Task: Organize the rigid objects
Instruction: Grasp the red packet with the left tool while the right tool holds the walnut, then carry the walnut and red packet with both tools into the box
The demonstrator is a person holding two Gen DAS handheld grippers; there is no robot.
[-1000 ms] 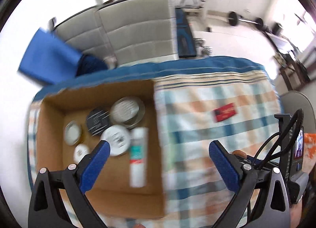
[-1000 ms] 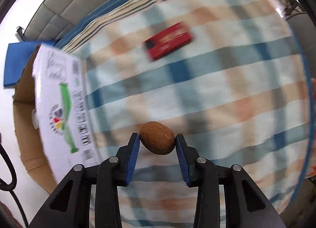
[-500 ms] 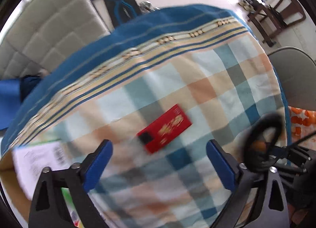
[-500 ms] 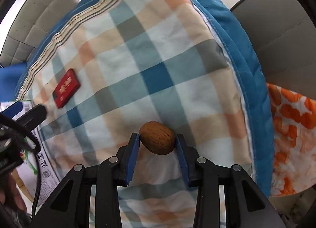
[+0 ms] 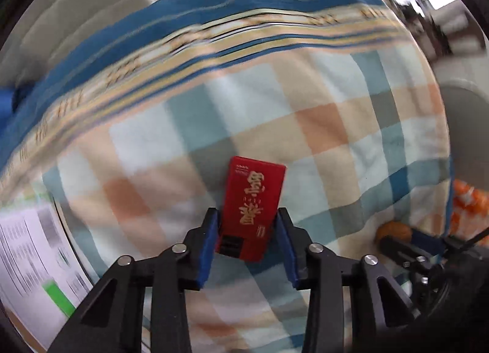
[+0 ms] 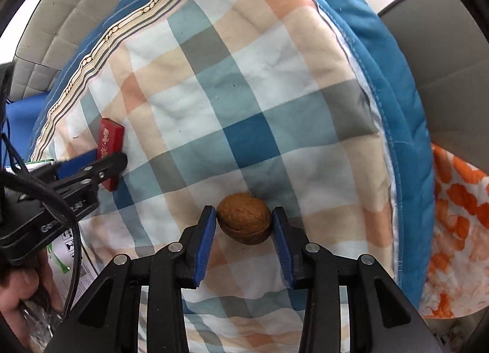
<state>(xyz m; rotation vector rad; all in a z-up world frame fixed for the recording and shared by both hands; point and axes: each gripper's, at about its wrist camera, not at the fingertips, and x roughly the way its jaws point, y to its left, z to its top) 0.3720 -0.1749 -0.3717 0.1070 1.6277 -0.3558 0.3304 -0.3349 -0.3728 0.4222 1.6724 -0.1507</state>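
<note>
Left wrist view: left tool clamped on the near end of a red box, pads on its two long sides; box lies flat on the checked blanket, mid-blanket, toward the left side edge. Box looks light, stiff card, smooth faces, probably crushable if squeezed hard; long-side grip seems right. Gold characters on its lid, too blurred to read. White printed sheet at the left edge, text unreadable. Right wrist view: right tool, jaws easing open, walnut between the pads, left pad looks just clear; nut sits near the blanket's right edge. Walnut: light, hard, round, likely to roll.
</note>
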